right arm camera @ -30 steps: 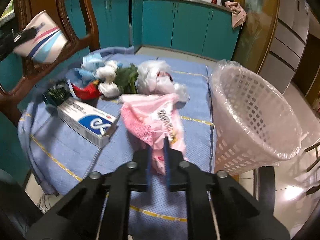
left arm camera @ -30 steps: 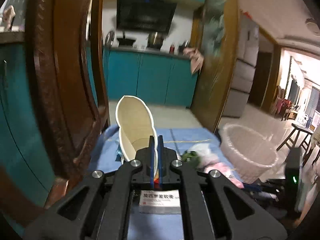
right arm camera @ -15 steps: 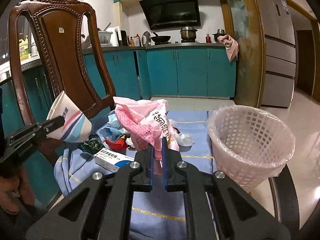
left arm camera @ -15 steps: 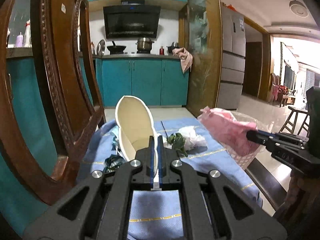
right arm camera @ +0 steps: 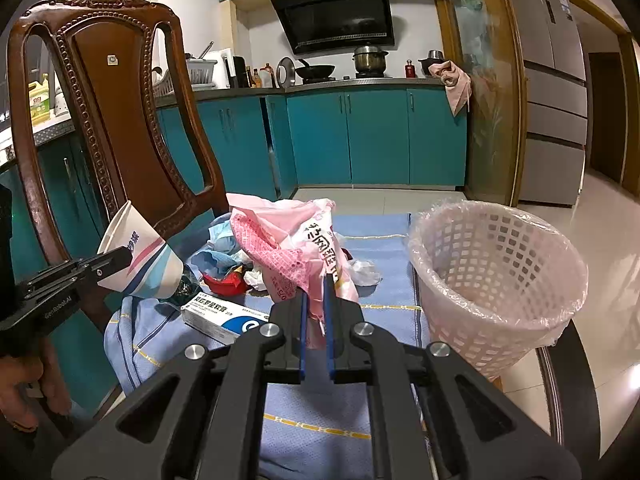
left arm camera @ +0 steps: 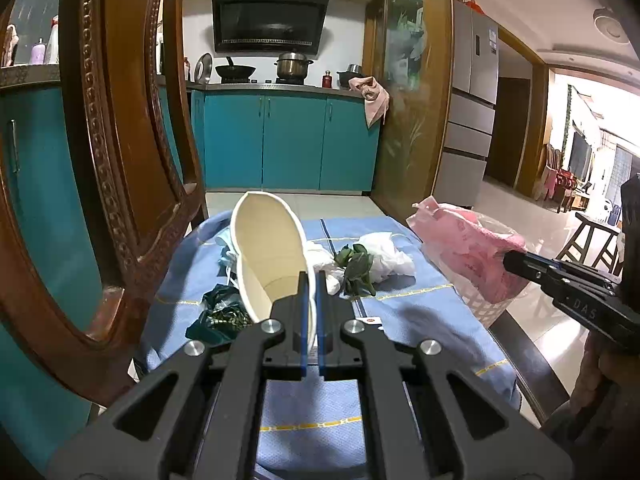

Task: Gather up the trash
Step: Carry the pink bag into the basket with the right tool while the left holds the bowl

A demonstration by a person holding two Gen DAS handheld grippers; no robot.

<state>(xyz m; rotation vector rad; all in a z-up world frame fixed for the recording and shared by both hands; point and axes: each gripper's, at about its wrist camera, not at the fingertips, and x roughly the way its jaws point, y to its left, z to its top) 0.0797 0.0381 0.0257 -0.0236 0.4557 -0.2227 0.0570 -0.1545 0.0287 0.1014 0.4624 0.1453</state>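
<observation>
Both pieces are lifted above the desk (right arm camera: 384, 248), none binned: left gripper (left arm camera: 311, 280) clamps a white paper cup (left arm camera: 268, 256), right gripper (right arm camera: 314, 300) clamps a crumpled pink plastic bag (right arm camera: 296, 248) beside the empty lined white basket (right arm camera: 496, 280); loose litter remains.

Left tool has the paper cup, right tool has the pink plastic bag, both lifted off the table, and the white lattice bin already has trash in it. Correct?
Not quite: the white lattice bin with its clear liner looks empty in the right wrist view. The rest holds: left tool grips the white paper cup, right tool grips the pink plastic bag, both lifted.
</observation>
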